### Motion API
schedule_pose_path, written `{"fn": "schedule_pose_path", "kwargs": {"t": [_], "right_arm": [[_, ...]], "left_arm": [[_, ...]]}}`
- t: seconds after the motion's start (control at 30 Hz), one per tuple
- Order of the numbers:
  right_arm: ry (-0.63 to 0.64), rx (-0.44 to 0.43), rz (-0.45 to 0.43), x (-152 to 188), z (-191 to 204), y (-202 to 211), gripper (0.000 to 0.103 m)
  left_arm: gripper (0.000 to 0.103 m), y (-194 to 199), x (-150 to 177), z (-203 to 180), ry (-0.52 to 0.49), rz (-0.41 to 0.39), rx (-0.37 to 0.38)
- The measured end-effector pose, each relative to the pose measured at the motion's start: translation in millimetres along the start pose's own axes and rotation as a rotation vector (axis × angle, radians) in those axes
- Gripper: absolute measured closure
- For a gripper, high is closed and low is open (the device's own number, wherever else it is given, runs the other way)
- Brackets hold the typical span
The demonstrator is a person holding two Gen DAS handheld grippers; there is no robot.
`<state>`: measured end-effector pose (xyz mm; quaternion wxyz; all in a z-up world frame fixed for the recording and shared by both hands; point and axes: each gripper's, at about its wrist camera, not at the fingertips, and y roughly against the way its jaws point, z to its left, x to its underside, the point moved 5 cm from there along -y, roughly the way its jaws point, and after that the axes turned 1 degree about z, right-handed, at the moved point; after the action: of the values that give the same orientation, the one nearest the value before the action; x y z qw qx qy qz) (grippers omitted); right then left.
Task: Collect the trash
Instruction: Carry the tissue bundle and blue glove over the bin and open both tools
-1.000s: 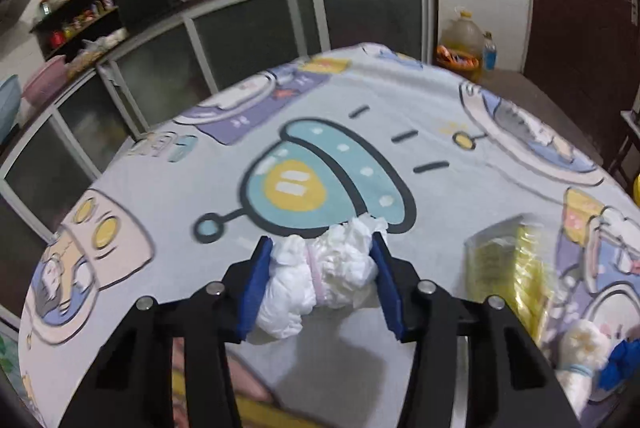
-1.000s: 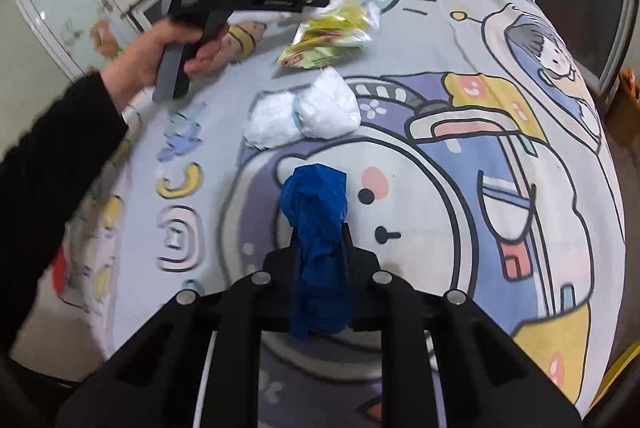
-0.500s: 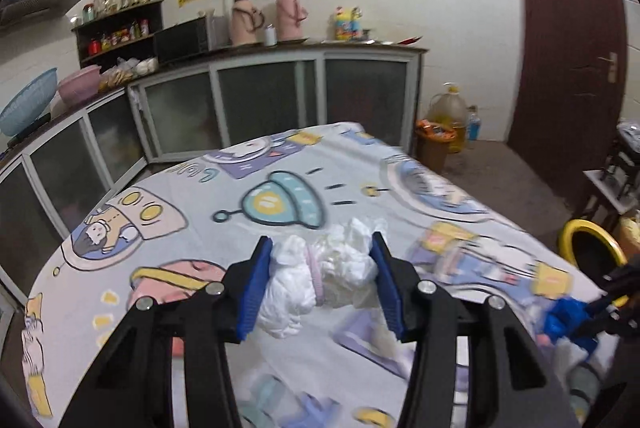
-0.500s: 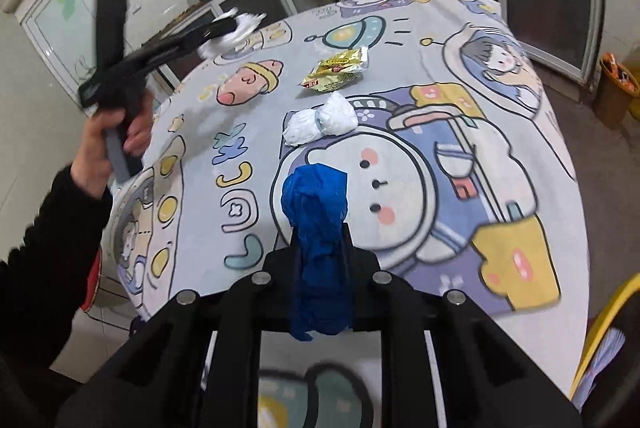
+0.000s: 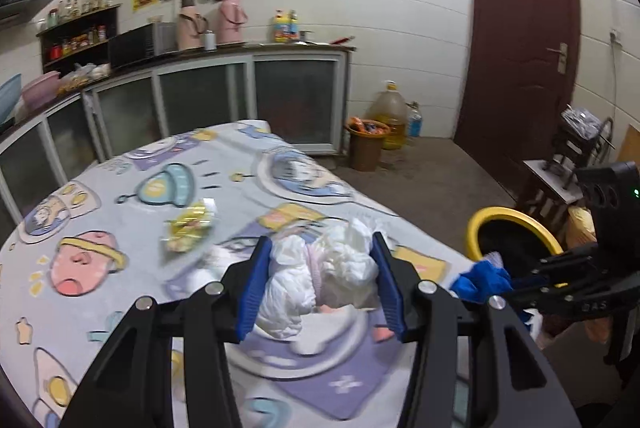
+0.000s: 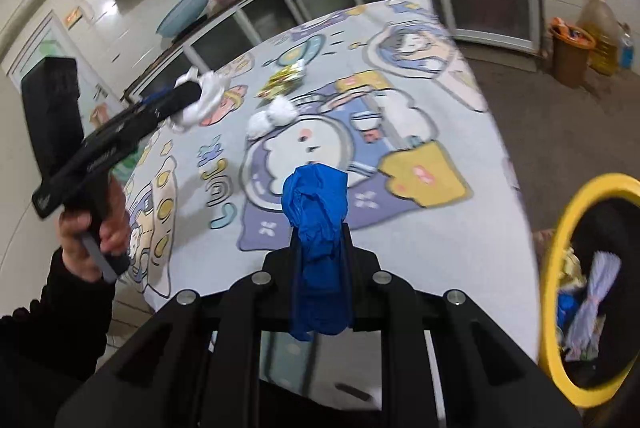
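white crumpled paper [image 5: 324, 276] sits clamped in the left gripper [image 5: 322, 278], blue wad [image 6: 316, 212] pinched by the right gripper [image 6: 320, 248].

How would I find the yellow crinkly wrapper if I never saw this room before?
Look at the table with the cartoon tablecloth. Near its middle, just beyond a white crumpled wad, lies the yellow crinkly wrapper. It is the only shiny yellow piece of trash on the cloth; the wad beside it is plain white.
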<state>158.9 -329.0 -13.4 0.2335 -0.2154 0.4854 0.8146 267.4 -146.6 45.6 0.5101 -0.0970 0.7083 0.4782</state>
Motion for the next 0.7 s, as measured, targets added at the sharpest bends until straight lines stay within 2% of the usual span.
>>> {"fn": "schedule_pose_path", "kwargs": {"t": [0.33,0.7], "right_arm": [[-0.142,0.142,-0.102,15,-85,59,0.086],[-0.259,0.285,-0.204,28,-165,105,0.086]], "left_arm": [[0.056,-32,-24,-110,-0.092,-0.003,0.135],[0.055,-56,-43,-203,-0.223,-0.032,0.219]]}}
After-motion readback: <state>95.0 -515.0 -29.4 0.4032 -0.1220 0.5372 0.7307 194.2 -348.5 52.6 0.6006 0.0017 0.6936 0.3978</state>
